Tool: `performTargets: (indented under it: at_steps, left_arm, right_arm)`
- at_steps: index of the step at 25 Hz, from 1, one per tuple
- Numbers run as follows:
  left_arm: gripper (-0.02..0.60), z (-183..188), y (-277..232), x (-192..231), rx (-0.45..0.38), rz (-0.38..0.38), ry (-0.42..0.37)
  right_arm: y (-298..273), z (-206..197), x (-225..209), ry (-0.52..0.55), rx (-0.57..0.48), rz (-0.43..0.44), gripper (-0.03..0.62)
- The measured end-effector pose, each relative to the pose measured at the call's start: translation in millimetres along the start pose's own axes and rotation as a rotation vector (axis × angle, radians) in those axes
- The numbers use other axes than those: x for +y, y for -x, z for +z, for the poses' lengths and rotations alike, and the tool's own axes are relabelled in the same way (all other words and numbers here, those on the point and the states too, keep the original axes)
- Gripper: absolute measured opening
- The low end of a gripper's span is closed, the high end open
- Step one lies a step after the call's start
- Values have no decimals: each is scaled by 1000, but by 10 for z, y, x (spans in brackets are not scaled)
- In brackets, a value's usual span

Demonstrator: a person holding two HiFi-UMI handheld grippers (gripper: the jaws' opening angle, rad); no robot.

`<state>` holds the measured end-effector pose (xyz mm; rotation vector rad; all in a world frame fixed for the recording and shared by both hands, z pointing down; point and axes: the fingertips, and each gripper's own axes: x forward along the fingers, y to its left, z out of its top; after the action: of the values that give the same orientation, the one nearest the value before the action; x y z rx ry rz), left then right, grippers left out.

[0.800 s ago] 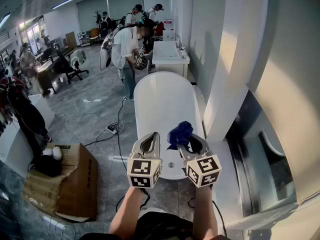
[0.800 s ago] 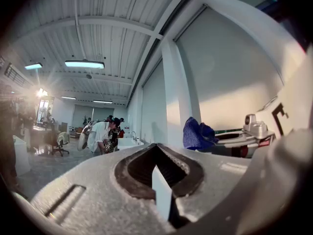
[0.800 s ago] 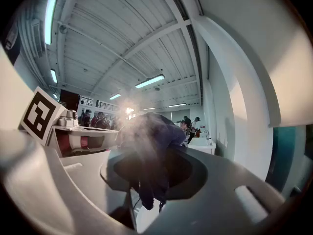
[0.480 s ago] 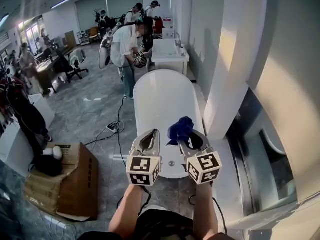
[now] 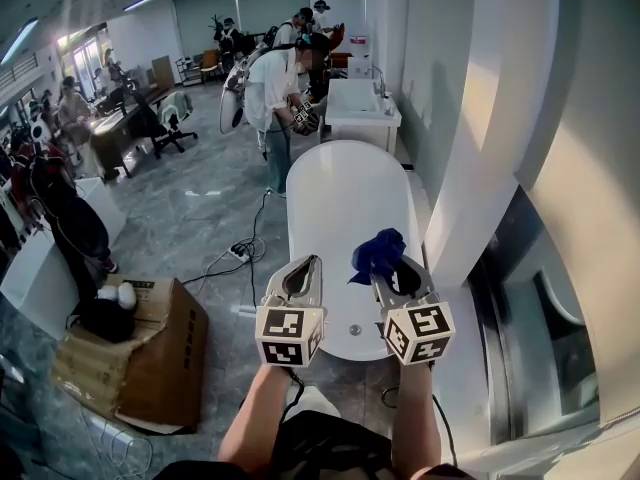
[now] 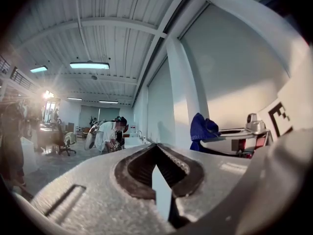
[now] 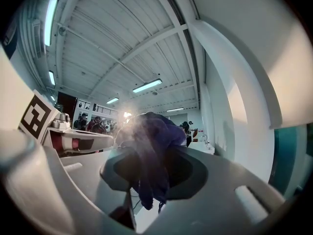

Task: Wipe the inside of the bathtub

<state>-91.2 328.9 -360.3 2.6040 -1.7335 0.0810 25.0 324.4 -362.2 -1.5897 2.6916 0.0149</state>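
A blue cloth point(image 5: 378, 253) is being gripped, bunched, btwn the jaws of the right tool point(image 5: 392, 273), w/ loose ends hanging down thru the jaw gap. The left tool point(image 5: 300, 271) is being held closed, tips together, nothing btwn them. Both are being held in the air over the near end of the white bathtub point(image 5: 340, 198), not touching it. The bathtub is lying ahead & below, long axis running straight away from the person; its drain point(image 5: 354, 329) is showing low btwn the two tools. The right tool is sitting over the bathtub's inside, the left nearer the near-left rim, so a forward-and-down reach w/ the cloth is being judged the next move. Wiping is being judged not yet begun.
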Motion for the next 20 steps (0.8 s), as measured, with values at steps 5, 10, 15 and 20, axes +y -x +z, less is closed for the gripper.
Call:
performTargets:
  at_steps: [5, 10, 15, 20]
  left_arm:
    - [5, -64, -245, 168, 1, 0, 8]
    - [5, -142, -667, 343, 10, -23, 72]
    - [5, -70, -1241, 544, -3, -63, 40]
    - [5, -31, -1893, 1071, 6, -68, 40]
  right_arm:
    - [-278, -54, -95, 176, 51, -70, 138]
    - [-601, -91, -266, 169, 63, -83, 138]
    - [-1170, -112, -561, 129, 54, -103, 137]
    - [-1927, -172, -802, 98, 57, -102, 137]
